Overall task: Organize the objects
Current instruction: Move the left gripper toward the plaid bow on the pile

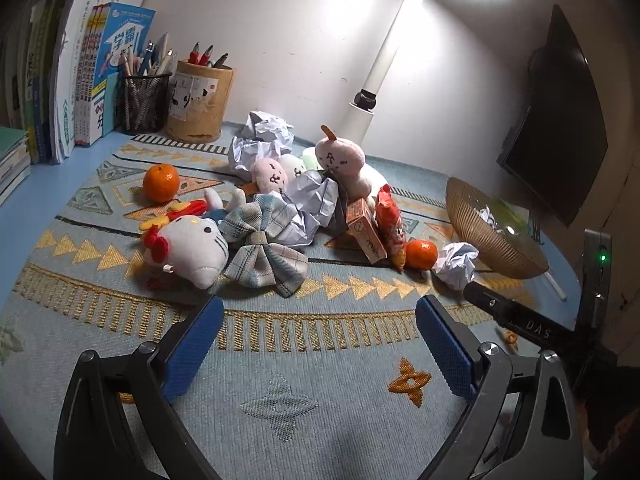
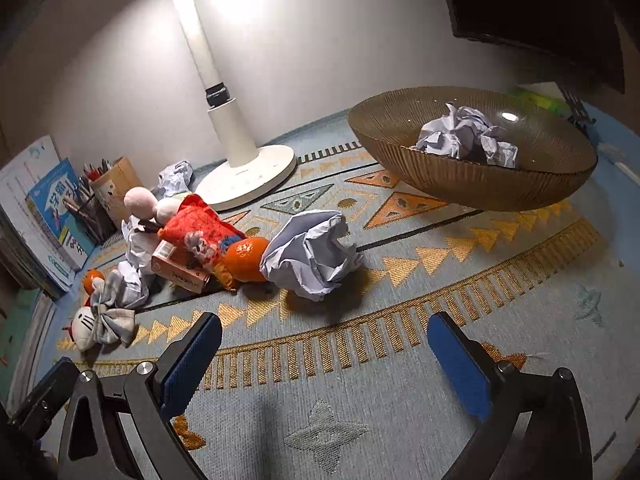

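A heap of clutter lies on a patterned mat [image 1: 320, 360]: a white cat plush [image 1: 188, 246], a plaid bow [image 1: 260, 248], pink plush toys [image 1: 340, 160], crumpled papers [image 1: 316, 204], a small orange box [image 1: 366, 232], a red snack bag [image 1: 390, 224] and two oranges [image 1: 161, 183] [image 1: 420, 254]. My left gripper [image 1: 320, 344] is open over bare mat, short of the heap. My right gripper [image 2: 324, 360] is open too, with a crumpled paper ball [image 2: 310, 254] just beyond its fingertips. A brown ribbed bowl [image 2: 480, 184] holds more crumpled paper [image 2: 468, 138].
A white lamp [image 2: 244, 176] stands behind the heap. Books [image 1: 80, 80], a mesh pen cup [image 1: 144, 100] and a round pen holder [image 1: 198, 100] line the back left. A dark monitor [image 1: 560, 120] is at the right. Part of the other gripper's body [image 1: 520, 320] shows at right.
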The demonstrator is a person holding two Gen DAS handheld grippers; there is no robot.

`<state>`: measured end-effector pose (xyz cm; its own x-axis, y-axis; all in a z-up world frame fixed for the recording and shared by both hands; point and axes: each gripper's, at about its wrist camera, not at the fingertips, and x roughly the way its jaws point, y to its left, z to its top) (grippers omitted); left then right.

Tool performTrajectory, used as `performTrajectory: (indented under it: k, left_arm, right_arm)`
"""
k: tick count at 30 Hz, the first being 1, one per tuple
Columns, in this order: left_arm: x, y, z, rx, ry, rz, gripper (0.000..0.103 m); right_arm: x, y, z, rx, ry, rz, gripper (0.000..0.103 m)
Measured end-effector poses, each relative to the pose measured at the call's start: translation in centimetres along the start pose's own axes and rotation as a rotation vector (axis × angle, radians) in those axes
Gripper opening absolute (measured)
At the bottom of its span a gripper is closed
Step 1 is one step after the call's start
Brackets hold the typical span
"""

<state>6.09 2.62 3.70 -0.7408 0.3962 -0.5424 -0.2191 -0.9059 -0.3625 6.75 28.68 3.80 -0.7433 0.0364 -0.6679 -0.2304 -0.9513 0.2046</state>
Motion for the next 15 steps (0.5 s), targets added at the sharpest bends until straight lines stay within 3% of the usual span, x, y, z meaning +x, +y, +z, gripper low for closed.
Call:
performTrajectory:
  k: [3, 7, 10, 15]
  left_arm:
    - [-0.4, 3.0, 0.4, -0.158, -0.009, -0.080, 0.097]
    - [0.3, 7.9, 0.0, -0.422, 0.012, -0.164, 0.096]
    - [0.0, 7.4, 0.0, -0.398, -0.007, -0.145, 0.097]
    - [0.1, 5.8, 0.2, -0.314, -0.001, -0.117, 0.097]
  right_arm:
    - [0.1, 0.2, -0.1, -0.014, -0.004, 0.006, 0.103]
    - [0.6, -1.6, 0.2, 0.079, 0.024, 0.054, 0.103]
    - [0.7, -2.5, 0.2, 0.143, 0.023, 0.042, 0.103]
    - [0.4, -1.5, 0.2, 0.093, 0.003, 0.021, 0.103]
